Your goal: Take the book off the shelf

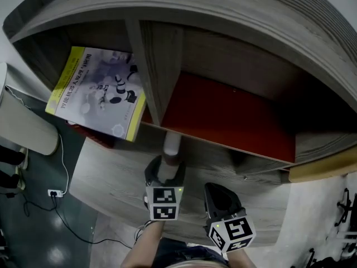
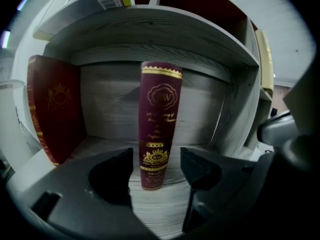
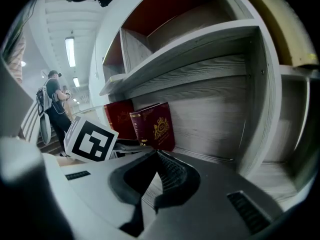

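Note:
A dark red book with gold print (image 2: 160, 114) stands upright on the pale wooden shelf board (image 2: 150, 204), spine toward me. My left gripper (image 2: 156, 159) is open, its jaws on either side of the book's lower end without pressing on it. In the right gripper view the same book (image 3: 156, 126) stands beyond the left gripper's marker cube (image 3: 90, 140). My right gripper (image 3: 155, 154) is shut and empty, to the right of the book. From the head view the left gripper (image 1: 165, 169) reaches under the shelf edge, the right gripper (image 1: 218, 197) beside it; the book is hidden there.
A second red book (image 2: 52, 109) leans at the compartment's left side. A yellow-edged book (image 1: 97, 91) lies on the upper shelf, overhanging its edge. An upright divider (image 1: 150, 71) splits that upper shelf. A person (image 3: 55, 104) stands far off in the hall.

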`<state>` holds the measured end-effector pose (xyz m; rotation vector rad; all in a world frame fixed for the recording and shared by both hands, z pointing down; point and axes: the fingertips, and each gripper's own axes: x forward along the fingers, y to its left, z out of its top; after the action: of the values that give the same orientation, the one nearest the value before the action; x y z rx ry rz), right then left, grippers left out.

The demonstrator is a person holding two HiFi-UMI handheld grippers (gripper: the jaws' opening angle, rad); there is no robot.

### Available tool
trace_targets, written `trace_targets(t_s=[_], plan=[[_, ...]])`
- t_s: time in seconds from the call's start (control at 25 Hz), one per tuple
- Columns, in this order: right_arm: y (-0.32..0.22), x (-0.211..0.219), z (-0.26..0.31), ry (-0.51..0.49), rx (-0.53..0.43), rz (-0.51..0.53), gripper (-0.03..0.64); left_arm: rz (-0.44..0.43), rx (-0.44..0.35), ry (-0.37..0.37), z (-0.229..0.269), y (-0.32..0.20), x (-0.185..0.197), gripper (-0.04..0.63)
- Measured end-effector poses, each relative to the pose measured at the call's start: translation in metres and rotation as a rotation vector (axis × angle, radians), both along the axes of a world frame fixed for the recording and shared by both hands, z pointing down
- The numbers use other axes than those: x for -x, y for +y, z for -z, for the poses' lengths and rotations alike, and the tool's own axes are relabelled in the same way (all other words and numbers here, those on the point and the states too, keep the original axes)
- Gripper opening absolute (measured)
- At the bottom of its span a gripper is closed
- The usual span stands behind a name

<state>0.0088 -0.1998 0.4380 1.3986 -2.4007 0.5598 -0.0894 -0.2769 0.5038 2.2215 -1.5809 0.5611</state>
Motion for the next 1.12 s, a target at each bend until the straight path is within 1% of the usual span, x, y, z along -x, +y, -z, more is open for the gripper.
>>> trace_targets(t_s=[0.36,0.6,1.12], plan=[[-0.005,0.005,-0.015,0.009,0.045,0.006,0.008,0.015,0.02,0.023,-0.009,-0.015,-0.001,0.275],[-0.009,0.006,-0.02,0.011,0.059,0.004,0.008,0.019,0.033,0.041,-0.013,-0.026,-0.003,0.275],[-0.009,0.004,-0.027,0.012,0.084,-0.008,0.008,0.044,-0.001,0.032,-0.012,-0.053,-0.006,0.275]])
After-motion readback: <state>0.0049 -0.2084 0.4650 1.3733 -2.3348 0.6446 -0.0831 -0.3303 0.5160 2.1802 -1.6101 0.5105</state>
